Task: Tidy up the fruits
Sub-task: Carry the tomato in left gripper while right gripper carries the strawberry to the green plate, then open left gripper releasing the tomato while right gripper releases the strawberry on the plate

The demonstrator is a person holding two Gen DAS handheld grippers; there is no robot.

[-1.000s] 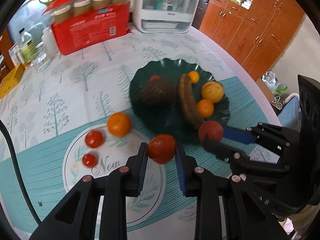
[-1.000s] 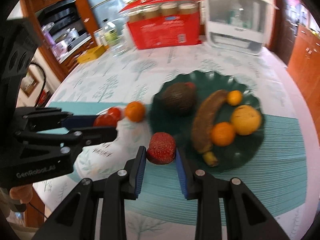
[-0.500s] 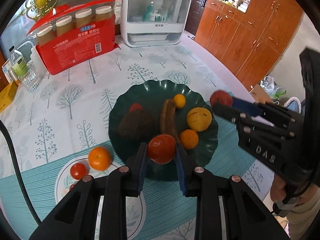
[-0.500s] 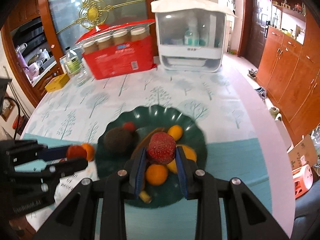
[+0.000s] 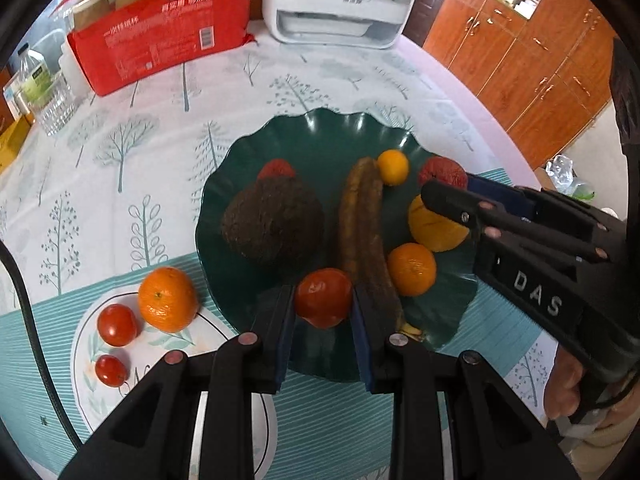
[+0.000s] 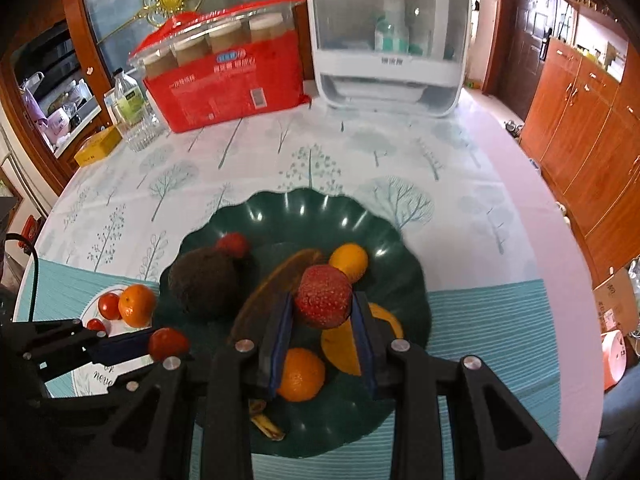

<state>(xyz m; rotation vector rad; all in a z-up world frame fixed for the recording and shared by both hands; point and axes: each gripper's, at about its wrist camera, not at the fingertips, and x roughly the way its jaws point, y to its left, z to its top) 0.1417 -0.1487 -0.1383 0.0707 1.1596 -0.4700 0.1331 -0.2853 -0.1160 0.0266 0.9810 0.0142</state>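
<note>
Two hand-held grippers over a green plate on a tree-print cloth, each carrying one fruit. The left gripper is closed on a tomato, its blue pads pressing both sides, and holds it above the plate's near rim, beside the brown banana. The right gripper is likewise closed on a bumpy red fruit, held above the middle of the plate, over the banana and a yellow fruit. Already lying on the plate: a dark round fruit, a small red fruit behind it, the banana, a small yellow citrus, the yellow fruit, and an orange. Still off the plate, on the white mat to its left: a second orange and two small tomatoes, close together. By this count the task appears well past halfway: six fruits placed, two in the grippers awaiting release, three left to collect. Free space remains at the plate's far edge and at its near right.
</note>
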